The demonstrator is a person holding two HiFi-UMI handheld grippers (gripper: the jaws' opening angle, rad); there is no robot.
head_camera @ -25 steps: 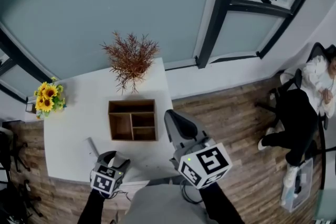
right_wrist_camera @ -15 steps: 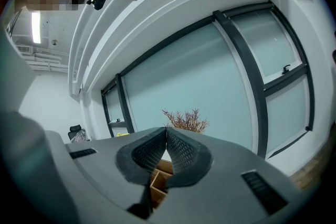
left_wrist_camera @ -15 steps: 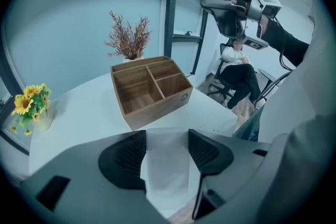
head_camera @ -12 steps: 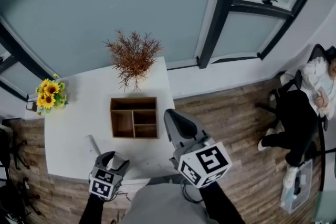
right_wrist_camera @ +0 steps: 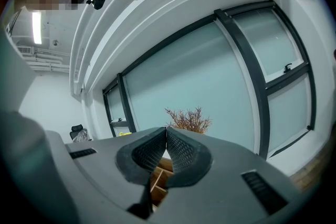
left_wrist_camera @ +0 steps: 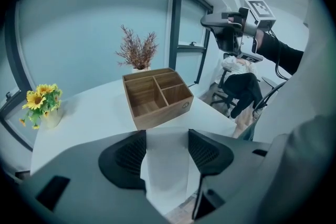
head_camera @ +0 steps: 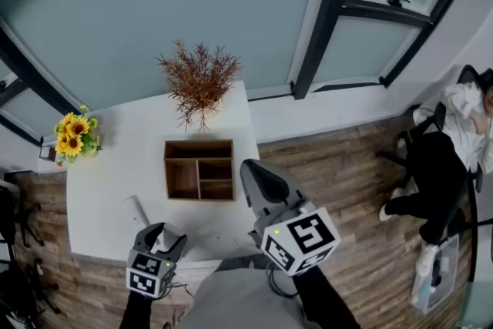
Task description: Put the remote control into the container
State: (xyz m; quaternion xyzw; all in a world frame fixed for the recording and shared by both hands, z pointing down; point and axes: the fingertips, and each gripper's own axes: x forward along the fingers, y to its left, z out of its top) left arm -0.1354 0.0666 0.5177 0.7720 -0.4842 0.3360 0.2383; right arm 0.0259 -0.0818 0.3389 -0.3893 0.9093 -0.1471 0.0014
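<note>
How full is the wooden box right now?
Empty: all three compartments of the wooden box show bare wood in the left gripper view.

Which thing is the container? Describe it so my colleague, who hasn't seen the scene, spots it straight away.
Start at the white table under the big window. Near its middle, just in front of the dried reddish-brown plant and well right of the sunflowers, sits the container. It is the only wooden thing there: a low, open-topped brown box split by dividers into compartments.
</note>
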